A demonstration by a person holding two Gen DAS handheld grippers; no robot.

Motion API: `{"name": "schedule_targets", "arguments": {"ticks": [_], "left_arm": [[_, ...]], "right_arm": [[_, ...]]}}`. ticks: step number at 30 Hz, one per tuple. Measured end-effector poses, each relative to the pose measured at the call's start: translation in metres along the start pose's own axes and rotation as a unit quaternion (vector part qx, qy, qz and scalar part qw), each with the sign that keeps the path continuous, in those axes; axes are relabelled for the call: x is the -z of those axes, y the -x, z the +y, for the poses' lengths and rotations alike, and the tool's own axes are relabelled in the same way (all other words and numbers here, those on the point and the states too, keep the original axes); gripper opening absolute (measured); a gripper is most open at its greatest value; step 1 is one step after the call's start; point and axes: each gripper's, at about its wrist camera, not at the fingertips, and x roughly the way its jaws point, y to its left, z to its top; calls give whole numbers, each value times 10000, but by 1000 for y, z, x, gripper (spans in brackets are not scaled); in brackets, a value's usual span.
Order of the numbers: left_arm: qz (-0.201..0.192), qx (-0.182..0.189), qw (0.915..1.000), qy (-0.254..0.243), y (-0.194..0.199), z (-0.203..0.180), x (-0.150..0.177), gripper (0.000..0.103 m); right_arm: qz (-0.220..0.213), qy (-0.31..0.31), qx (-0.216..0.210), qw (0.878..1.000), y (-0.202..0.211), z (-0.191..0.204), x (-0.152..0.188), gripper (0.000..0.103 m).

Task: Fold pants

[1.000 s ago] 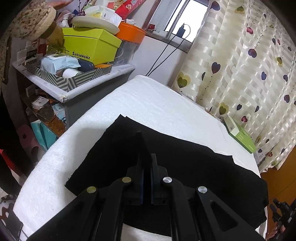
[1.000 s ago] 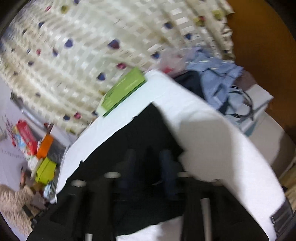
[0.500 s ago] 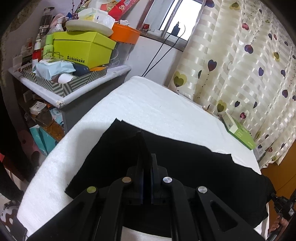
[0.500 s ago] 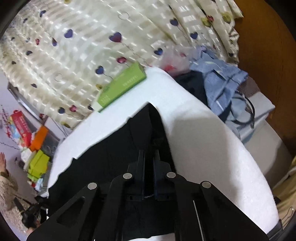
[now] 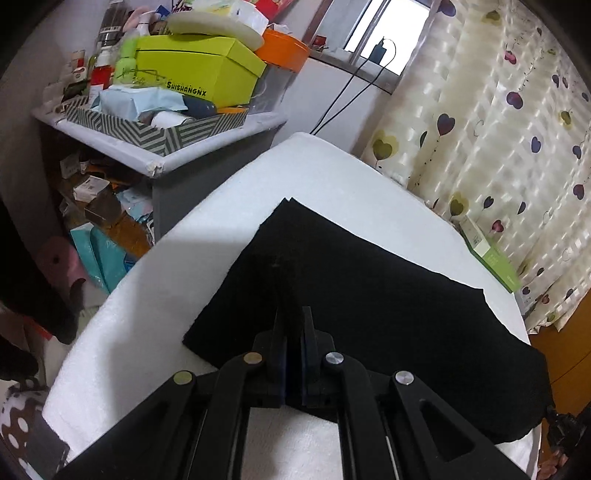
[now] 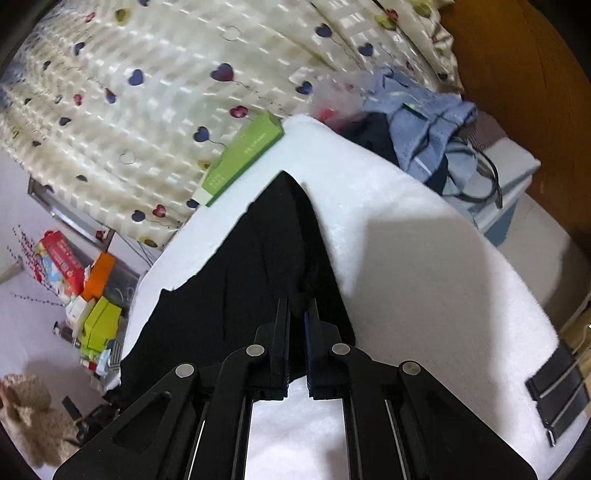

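Heart-print curtains (image 5: 517,140) cover the wall, bright window (image 5: 388,33) (cable dangling), cluttered grey shelf (image 5: 162,147) alongside.

Ahead of the left gripper (image 5: 293,314) fingers, bare white table cover (image 5: 332,177) runs open past the black pants (image 5: 369,295) to the far edge. To the left of the fingers, a cluttered shelf (image 5: 162,162) with a yellow-green box (image 5: 199,74) stands beside the table edge. Off to the right, a green box (image 5: 491,254) lies at the edge against the heart-print curtain (image 5: 498,129). Right of the right gripper (image 6: 297,306) fingers the cover lies bare; beyond it, a heap of blue clothes (image 6: 424,125) blocks the far corner.
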Motion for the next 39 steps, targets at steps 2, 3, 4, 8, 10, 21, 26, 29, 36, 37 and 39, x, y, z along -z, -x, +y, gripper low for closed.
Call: {"name": "schedule_targets", "arguments": {"ticks": [2,3,4,8,10,21,26,29,36,37,39], "left_arm": [[-91,41,9999,-15,5,-2,-2,6],[-133,28,9999,-73,6,-4,-2,6],[-133,-8,9998,-138,6,-6,-1,6],[159,-32,9998,-65,-2,2,7,7],[160,-24,9999,-11,2,6,7,11],[-356,-401,9981,-310,42,-13,-4,11],[42,332,9938,-1062,22,-84,11,11],[394,451,9857,-1573,-2,-114,29,11],[882,652,9794,-1693,-15,-117,39,11],[871,719,9794,-1673,-15,-121,36,11],[759,703,9788,-1769,-17,-134,28,11]], "right_arm": [[-61,151,-15,9999,5,7,-2,7],[-79,219,5,9997,5,10,-2,7],[-66,264,55,9996,3,9,-2,7],[162,117,196,9996,-9,-7,3,10],[169,165,162,9996,-4,-8,2,18],[-547,1740,551,9817,25,58,3,22],[60,2720,413,9614,-26,102,33,42],[428,3059,537,9496,-49,106,47,42],[729,3615,993,9242,-49,87,55,43],[716,3648,1027,9226,-50,89,52,43],[623,3685,932,9228,-55,100,44,43]]}}
